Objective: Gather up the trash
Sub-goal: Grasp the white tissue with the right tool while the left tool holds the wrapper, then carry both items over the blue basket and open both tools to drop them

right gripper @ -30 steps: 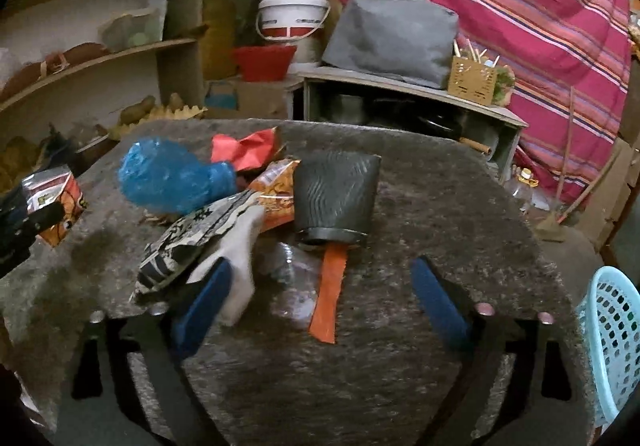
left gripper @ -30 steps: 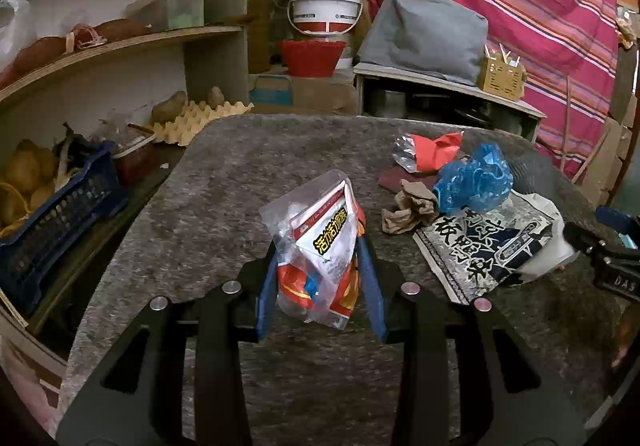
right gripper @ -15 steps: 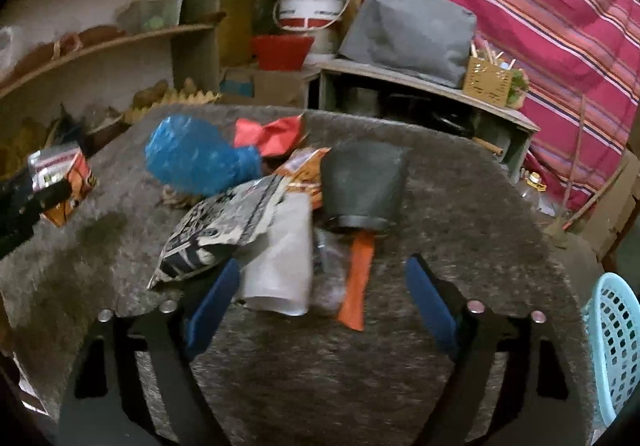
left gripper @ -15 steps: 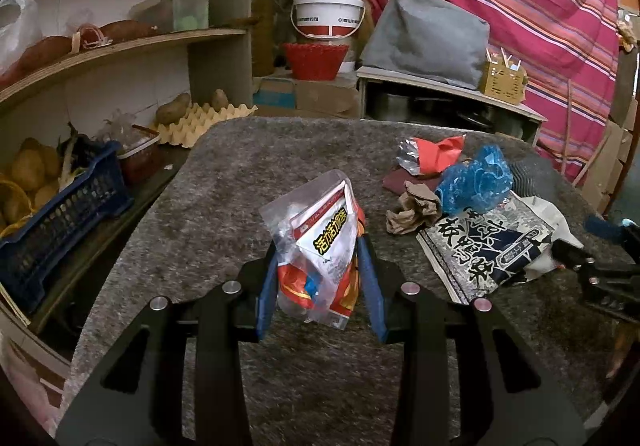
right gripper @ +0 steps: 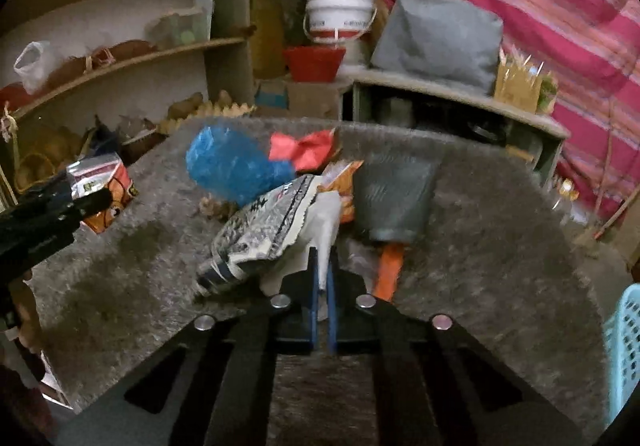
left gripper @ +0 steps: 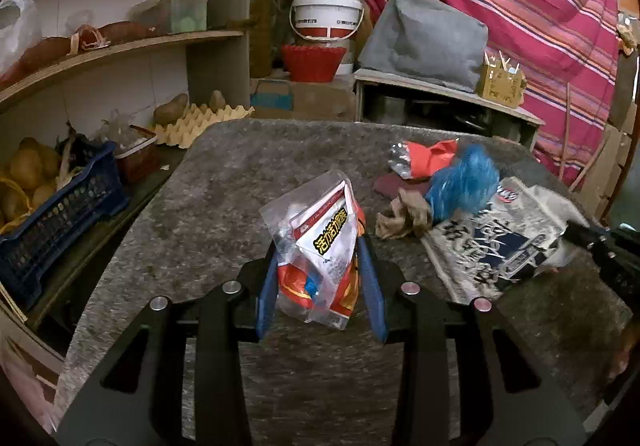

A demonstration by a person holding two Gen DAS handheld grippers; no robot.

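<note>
The left gripper [left gripper: 320,278] clamps a packet, while the right gripper [right gripper: 322,278] apparently has just pinched shut.

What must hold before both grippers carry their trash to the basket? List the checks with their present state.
1. Left gripper clamped on the snack packet: ok.
2. Right gripper, whose fingers have just been closing, shut on the white wrapper: ok, a thin edge only.
3. Printed bag free of that wrapper: cannot tell, they overlap.
4. Blue basket within view: ok, at the right edge.
5. Table clear of trash: not ok, the blue plastic bag and red wrapper remain.
</note>
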